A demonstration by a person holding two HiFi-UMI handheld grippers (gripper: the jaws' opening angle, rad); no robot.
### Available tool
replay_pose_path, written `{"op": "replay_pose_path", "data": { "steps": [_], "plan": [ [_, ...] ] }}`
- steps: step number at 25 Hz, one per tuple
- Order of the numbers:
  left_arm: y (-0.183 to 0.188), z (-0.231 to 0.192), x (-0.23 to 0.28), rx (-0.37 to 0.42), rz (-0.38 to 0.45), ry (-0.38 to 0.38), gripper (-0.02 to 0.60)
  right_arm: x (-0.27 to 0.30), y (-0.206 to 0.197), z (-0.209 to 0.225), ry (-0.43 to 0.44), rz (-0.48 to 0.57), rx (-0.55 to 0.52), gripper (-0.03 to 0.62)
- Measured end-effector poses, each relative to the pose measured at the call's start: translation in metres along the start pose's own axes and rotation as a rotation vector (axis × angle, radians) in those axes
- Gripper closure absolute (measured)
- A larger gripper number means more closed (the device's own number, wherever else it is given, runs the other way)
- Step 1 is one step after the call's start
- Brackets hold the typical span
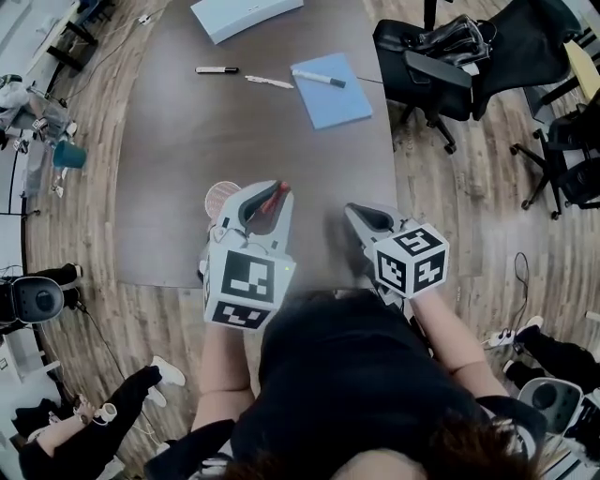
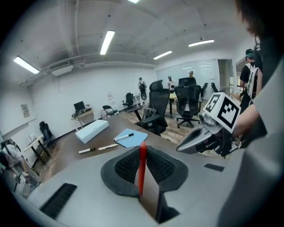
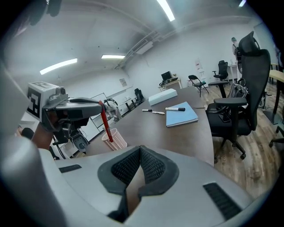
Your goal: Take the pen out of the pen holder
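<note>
Pen point(image 2: 142, 170) is clamped between the left gripper's point(image 1: 266, 196) jaws, its lower end at the mesh pen holder point(image 3: 115, 138); whether inside cannot be told. The right gripper point(image 3: 140, 151) is closed, empty. Farther off, a marker point(image 1: 319, 79) is laid on a notebook point(image 1: 336, 101).

Pen point(image 1: 277, 198) in left gripper point(image 1: 270, 190), by pen holder point(image 1: 219, 194) on table point(image 1: 187, 131).

A flat light-blue notebook point(image 1: 333, 92) was seen near the far right corner of the dark brown desk point(image 1: 178, 159), with a white, black-capped marker point(image 1: 319, 79) laid on it. A black-ended marker point(image 1: 217, 69) and a slim white pen point(image 1: 270, 82) were set to its left, apart. A pale blue rectangular box point(image 1: 246, 15) was placed at the far edge, and a black office chair point(image 1: 441, 56) was parked off the right edge.
</note>
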State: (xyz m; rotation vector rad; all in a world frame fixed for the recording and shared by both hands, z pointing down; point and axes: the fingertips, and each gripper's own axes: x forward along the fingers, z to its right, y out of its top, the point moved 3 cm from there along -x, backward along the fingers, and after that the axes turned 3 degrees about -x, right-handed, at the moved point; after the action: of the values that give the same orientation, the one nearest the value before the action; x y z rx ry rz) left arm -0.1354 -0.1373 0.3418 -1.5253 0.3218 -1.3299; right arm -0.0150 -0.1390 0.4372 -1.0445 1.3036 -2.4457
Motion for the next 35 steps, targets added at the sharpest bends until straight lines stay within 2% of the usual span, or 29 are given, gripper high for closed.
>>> {"op": "replay_pose_path", "data": {
  "steps": [7, 10, 16, 25, 30, 35],
  "plan": [
    [-0.048, 0.04, 0.045, 0.024, -0.208, -0.105, 0.517, -0.007, -0.013, 0.008, -0.028, -0.023, 0.01, 0.578],
    [-0.071, 0.043, 0.06, 0.009, -0.271, -0.111, 0.517, -0.006, -0.018, 0.012, -0.041, -0.035, 0.009, 0.579],
    [-0.109, 0.043, 0.077, -0.041, -0.346, -0.092, 0.515, -0.005, -0.031, 0.023, -0.072, -0.066, 0.016, 0.579],
    [-0.141, 0.034, 0.094, -0.055, -0.344, -0.027, 0.515, 0.001, -0.037, 0.025, -0.083, -0.084, 0.021, 0.579],
    [-0.154, 0.026, 0.099, -0.117, -0.325, 0.004, 0.515, 0.002, -0.041, 0.027, -0.095, -0.089, 0.03, 0.579],
    [-0.165, 0.02, 0.104, -0.126, -0.327, 0.023, 0.515, 0.004, -0.043, 0.028, -0.102, -0.092, 0.039, 0.579]
  ]
}}
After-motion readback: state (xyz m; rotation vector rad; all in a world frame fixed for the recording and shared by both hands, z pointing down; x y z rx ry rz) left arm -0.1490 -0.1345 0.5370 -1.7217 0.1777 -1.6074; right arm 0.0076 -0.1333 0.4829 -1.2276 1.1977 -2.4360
